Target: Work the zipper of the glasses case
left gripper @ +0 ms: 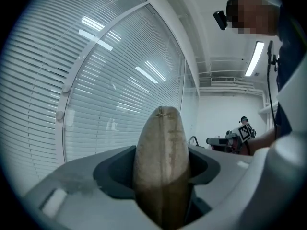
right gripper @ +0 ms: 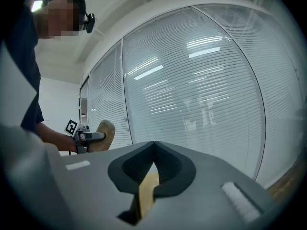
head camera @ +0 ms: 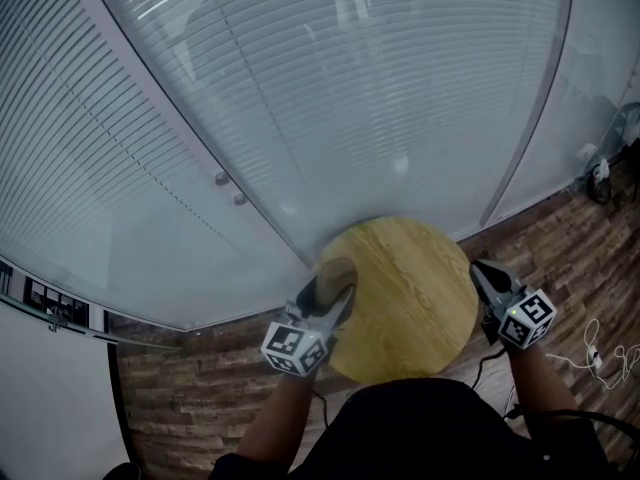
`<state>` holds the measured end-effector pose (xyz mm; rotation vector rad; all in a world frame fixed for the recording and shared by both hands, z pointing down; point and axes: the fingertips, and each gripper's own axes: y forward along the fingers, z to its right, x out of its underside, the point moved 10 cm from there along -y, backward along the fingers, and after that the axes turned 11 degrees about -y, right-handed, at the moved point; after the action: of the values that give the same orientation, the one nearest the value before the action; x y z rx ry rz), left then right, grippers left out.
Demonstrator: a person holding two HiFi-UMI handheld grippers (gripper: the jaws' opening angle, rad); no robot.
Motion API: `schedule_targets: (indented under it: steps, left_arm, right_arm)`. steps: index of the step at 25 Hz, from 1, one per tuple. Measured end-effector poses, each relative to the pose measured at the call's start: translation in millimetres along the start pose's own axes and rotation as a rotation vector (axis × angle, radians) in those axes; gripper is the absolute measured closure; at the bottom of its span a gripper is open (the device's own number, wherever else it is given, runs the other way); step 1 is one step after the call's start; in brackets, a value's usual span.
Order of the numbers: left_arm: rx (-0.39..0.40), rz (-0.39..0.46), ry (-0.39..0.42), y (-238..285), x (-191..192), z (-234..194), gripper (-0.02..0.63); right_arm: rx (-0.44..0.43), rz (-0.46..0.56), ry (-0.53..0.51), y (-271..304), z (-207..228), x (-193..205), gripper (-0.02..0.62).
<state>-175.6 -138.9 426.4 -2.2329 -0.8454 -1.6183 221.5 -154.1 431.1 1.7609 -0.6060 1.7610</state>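
A person stands over a small round wooden table [head camera: 415,288], a hand-held gripper in each hand.

The left gripper [head camera: 335,293] is at the table's left edge. Its jaws stand well apart and are clamped on the glasses case [left gripper: 160,166], a tan, rounded, fabric-looking case. Seen along the jaws, the case fills the space between the dark pads and rises end-on past them, with a stitched seam running down its facing edge. I cannot tell whether the case touches the tabletop.

The right gripper [head camera: 482,271] is at the table's right edge, well apart from the case. Its jaws are closed, tips meeting, with nothing gripped. A sliver of pale wood colour shows through the gap below the tips. From this gripper's side, the case is visible across the table, held up in the other gripper.

Under the table is a floor [head camera: 200,398] of brown wood planks, with a thin white cable [head camera: 595,353] lying on it to the right.

Beyond the table stands a wall of glass panels [head camera: 300,88] backed by closed white horizontal blinds.
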Motion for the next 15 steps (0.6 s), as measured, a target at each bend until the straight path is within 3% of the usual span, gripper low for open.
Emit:
schedule_targets:
  steps: [5, 10, 15]
  left_arm:
    - [0.0, -0.026, 0.052, -3.5, 3.4, 0.9, 0.307]
    - [-0.008, -0.034, 0.055, -6.0, 14.1, -10.1, 0.307]
    - [0.018, -0.035, 0.066, -15.9, 15.4, 6.8, 0.307]
  right_arm:
    - [0.02, -0.014, 0.0, 2.4, -1.3, 5.5, 0.588]
    - [0.005, 0.001, 0.009, 10.4, -7.6, 15.5, 0.588]
    - [-0.015, 0.021, -0.015, -4.7, -24.3, 6.6, 0.588]
